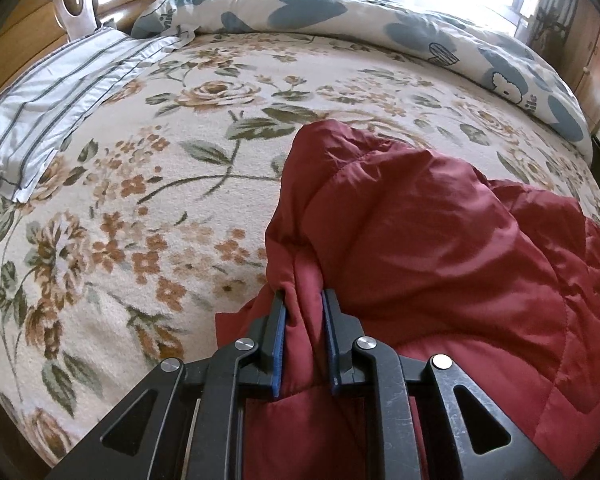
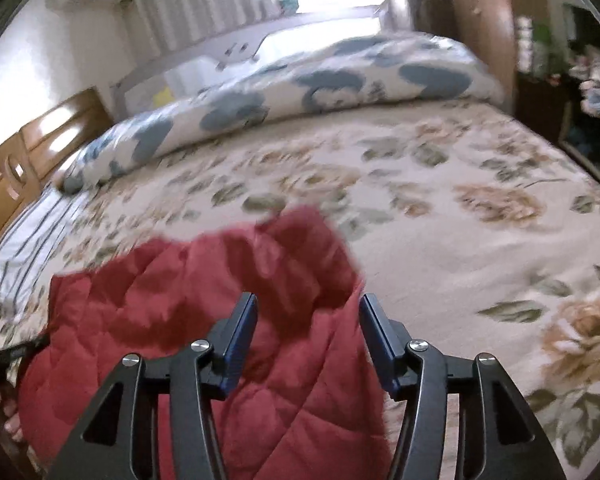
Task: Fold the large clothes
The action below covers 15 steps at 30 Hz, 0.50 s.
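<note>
A dark red quilted jacket (image 1: 420,232) lies bunched on the floral bedspread (image 1: 160,184). My left gripper (image 1: 305,300) is shut on a thick fold of the jacket's left edge, with cloth pinched between the blue pads. In the right wrist view the same jacket (image 2: 204,292) spreads to the left and under my right gripper (image 2: 308,308). The right gripper is open, its fingers wide apart above the jacket's right edge, holding nothing. This view is motion-blurred.
A rolled white-and-blue duvet (image 1: 380,28) lies along the far side of the bed. A striped pillow (image 1: 56,96) sits at the left by the wooden headboard (image 1: 28,28). Wooden cabinets (image 1: 592,56) stand at the right.
</note>
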### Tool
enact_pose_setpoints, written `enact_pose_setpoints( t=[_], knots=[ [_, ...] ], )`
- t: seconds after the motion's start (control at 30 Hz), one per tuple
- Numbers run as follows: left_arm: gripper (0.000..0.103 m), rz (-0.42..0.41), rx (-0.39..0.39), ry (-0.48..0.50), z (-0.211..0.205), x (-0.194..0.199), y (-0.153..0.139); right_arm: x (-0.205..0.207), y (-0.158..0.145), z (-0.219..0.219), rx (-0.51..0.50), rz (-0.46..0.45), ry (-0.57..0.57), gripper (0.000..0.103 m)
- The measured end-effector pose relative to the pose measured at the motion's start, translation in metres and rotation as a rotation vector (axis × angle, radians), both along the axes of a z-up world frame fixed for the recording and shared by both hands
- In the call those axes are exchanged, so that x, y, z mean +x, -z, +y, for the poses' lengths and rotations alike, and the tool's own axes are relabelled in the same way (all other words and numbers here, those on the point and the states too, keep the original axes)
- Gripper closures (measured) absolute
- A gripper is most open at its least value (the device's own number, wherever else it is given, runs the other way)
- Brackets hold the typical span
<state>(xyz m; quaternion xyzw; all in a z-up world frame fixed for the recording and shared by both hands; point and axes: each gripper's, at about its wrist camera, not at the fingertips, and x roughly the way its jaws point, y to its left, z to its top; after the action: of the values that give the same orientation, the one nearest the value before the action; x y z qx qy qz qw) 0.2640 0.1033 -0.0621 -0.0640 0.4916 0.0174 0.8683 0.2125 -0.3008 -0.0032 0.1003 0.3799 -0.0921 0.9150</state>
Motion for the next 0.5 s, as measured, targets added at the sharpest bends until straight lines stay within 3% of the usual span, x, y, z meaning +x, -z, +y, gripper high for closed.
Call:
enact_pose_setpoints(
  t=[0.07, 0.17, 0.27, 0.37, 0.5],
  knots=[
    [0.085, 0.003, -0.004, -0.002, 0.0, 0.001, -0.001, -0.002, -0.007, -0.003, 0.035, -0.02, -0.013, 0.048],
    [0.08, -0.013, -0.041, -0.017, 0.006, 0.0, -0.007, 0.011, -0.006, 0.011, 0.074, 0.021, -0.125, 0.048],
    [0.073, -0.05, -0.104, -0.042, 0.018, -0.007, -0.015, 0.022, 0.005, 0.03, 0.049, 0.073, -0.194, 0.048],
    [0.056, -0.075, -0.143, -0.097, 0.033, -0.022, -0.03, 0.026, 0.018, 0.034, 0.058, 0.115, -0.196, 0.048],
    [0.054, -0.151, -0.164, -0.077, 0.038, -0.051, -0.054, 0.018, 0.024, 0.031, 0.08, 0.13, -0.184, 0.048]
  ],
)
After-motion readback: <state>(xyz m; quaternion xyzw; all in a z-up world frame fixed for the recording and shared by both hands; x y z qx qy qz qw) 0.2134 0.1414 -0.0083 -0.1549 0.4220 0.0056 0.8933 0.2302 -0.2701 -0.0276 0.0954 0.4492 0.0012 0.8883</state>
